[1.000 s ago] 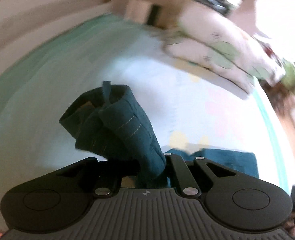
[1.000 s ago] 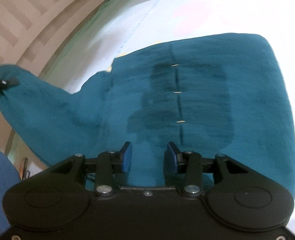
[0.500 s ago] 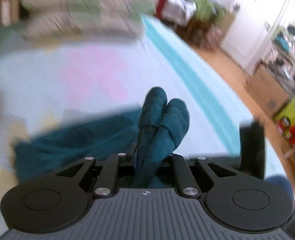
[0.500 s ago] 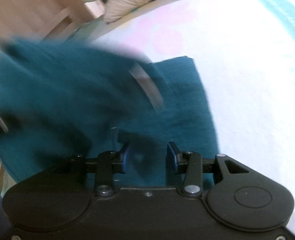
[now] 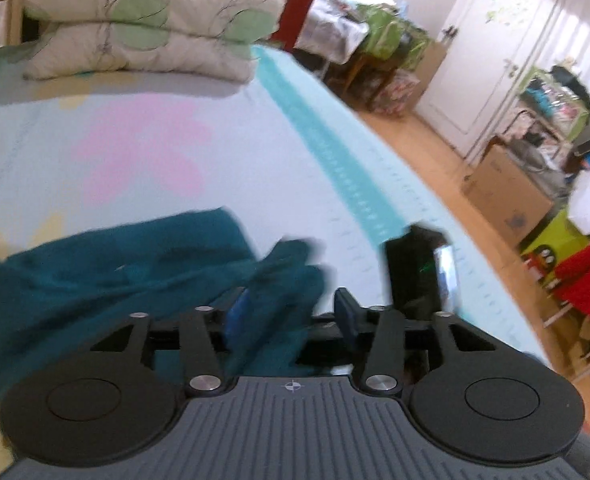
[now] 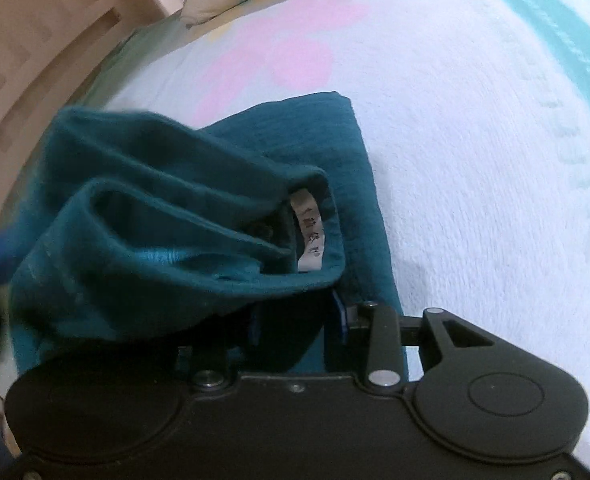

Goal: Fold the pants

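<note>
1. Fingers of the left gripper (image 5: 291, 314), left wrist view: jaws opening, blue pads spread, a bunched end of the teal pants (image 5: 107, 272) lying loose between them, unpressed. Pants lay on the bed (image 5: 255, 152), pillows (image 5: 143, 24) beyond. Best practice, judged: let the cloth drop clear before pulling back, so the fold stays flat.
2. Fingers of the right gripper (image 6: 299, 316), right wrist view: jaws closing, folded pants edge draped over and between them; no firm clamp visible. White care label (image 6: 309, 236) showed dark printing, unreadable.
</note>
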Motion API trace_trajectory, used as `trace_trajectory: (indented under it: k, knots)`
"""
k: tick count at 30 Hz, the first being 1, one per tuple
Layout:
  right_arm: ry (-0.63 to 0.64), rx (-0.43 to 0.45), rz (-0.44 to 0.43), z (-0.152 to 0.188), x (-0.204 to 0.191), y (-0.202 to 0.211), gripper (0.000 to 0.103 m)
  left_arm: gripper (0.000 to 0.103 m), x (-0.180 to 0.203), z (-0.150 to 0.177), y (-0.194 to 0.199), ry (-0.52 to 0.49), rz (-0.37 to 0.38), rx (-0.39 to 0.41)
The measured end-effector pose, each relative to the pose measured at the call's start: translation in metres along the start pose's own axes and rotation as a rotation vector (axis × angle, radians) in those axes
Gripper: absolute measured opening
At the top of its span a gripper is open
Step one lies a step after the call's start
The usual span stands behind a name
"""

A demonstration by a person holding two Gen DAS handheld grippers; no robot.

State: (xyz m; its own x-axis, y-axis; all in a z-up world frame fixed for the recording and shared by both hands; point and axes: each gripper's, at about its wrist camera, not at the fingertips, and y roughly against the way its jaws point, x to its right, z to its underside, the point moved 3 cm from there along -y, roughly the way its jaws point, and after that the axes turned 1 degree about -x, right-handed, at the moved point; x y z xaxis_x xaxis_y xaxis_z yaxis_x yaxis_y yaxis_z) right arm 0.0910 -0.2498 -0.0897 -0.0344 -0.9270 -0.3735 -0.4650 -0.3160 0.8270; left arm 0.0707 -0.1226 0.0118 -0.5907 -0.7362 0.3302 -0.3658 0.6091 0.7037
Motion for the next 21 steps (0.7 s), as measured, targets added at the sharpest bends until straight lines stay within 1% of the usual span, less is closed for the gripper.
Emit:
trace_trajectory:
  k: [3,5,7,9,12,15,16,18,20,21]
  knots:
    - [-0.001,-0.001,-0.002,0.000,0.001,0.002,0.046,0.049,0.008,-0.008,0.004,-0.013,0.015,0.041]
    - [-0.023,-0.004,-0.013,-0.001,0.005,0.005,0.046,0.050,0.004,-0.010,0.007,0.011,0.030,0.055]
    - [-0.052,-0.007,-0.021,-0.002,0.010,0.007,0.046,0.052,-0.011,-0.014,0.011,0.069,0.039,0.069]
    - [-0.079,-0.013,-0.026,-0.004,0.022,0.011,0.046,0.054,-0.032,-0.016,0.016,0.143,0.023,0.077]
    - [-0.090,-0.030,-0.014,-0.008,0.029,0.020,0.047,0.055,-0.069,-0.012,0.017,0.254,-0.047,0.071]
    - [-0.083,-0.024,0.034,-0.009,0.038,0.035,0.053,0.055,-0.099,0.002,0.009,0.332,-0.111,0.016]
    - [-0.093,-0.017,0.056,-0.011,0.044,0.042,0.054,0.055,-0.105,0.008,0.005,0.354,-0.129,-0.012]
    - [-0.122,0.013,0.086,-0.014,0.055,0.056,0.054,0.055,-0.115,0.024,-0.005,0.404,-0.142,-0.071]
    - [-0.156,0.052,0.069,-0.017,0.061,0.069,0.055,0.055,-0.117,0.038,-0.013,0.443,-0.125,-0.118]
    - [-0.171,0.074,0.039,-0.020,0.063,0.074,0.055,0.055,-0.117,0.046,-0.018,0.460,-0.115,-0.147]
